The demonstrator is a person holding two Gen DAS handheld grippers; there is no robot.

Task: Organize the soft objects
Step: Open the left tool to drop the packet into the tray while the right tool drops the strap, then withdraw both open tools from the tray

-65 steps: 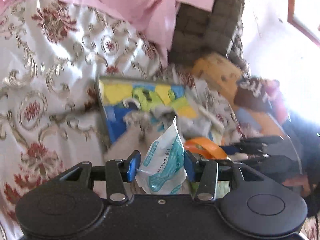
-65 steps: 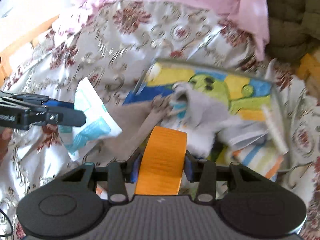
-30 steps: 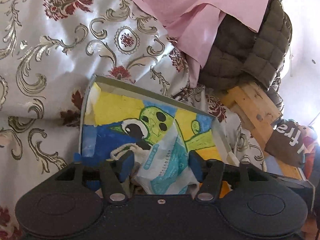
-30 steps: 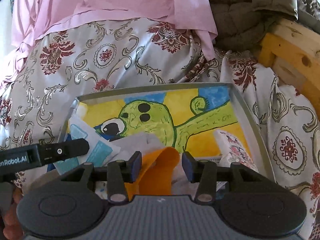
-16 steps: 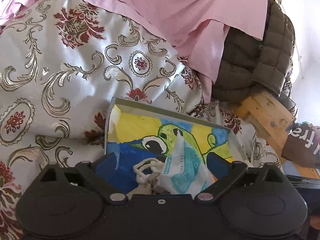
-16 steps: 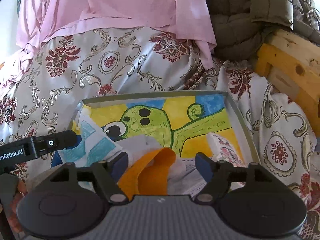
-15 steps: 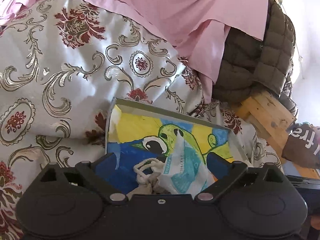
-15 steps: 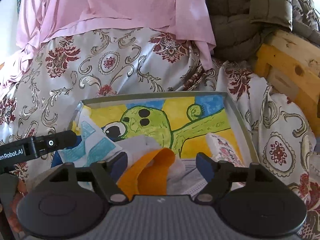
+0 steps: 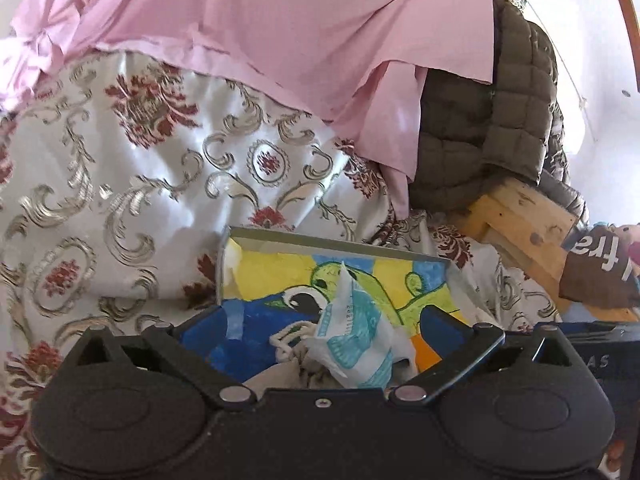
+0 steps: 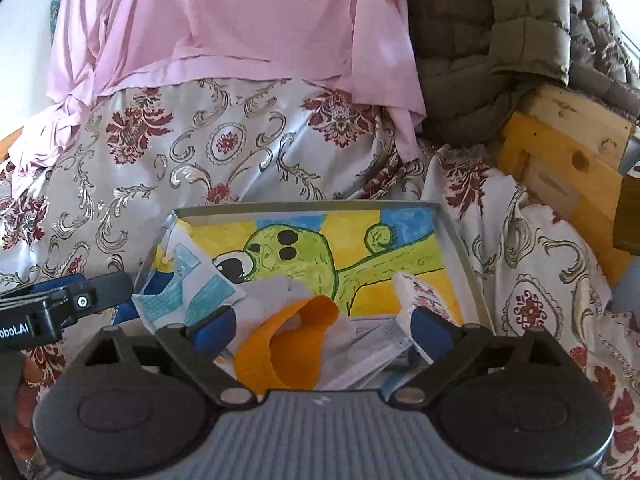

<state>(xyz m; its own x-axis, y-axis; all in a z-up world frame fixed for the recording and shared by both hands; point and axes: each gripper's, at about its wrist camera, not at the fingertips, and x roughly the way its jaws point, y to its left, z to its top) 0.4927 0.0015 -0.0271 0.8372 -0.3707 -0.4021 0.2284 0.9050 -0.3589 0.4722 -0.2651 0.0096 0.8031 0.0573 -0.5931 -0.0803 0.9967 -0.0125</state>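
Tools first: the left tool has just been opening and now stands spread wide at the bottom of its frame, and the crinkled white-and-teal plastic packet stands between the blue pads untouched by either. The right tool has likewise just been opening; the orange loop of stretchy band lies slack between its pads, free of both.

Both things rest in the shallow grey tray lined with a yellow, blue and green cartoon drawing, low and centre in each view, along with a white knotted cord, a flat white face mask and a small white packet with red flower print. The tray sits on a bed spread with silver-and-maroon brocade cloth.

All of this looks light and limp. The plastic packet is probably slippery and would crumple, so its upright sealed edge seems the best hold. The band would fold flat under a pinch across its width.

Writing: "obot.AI" shows on the left tool's side at far left of the right view; digits printed on the packet are too small to read.
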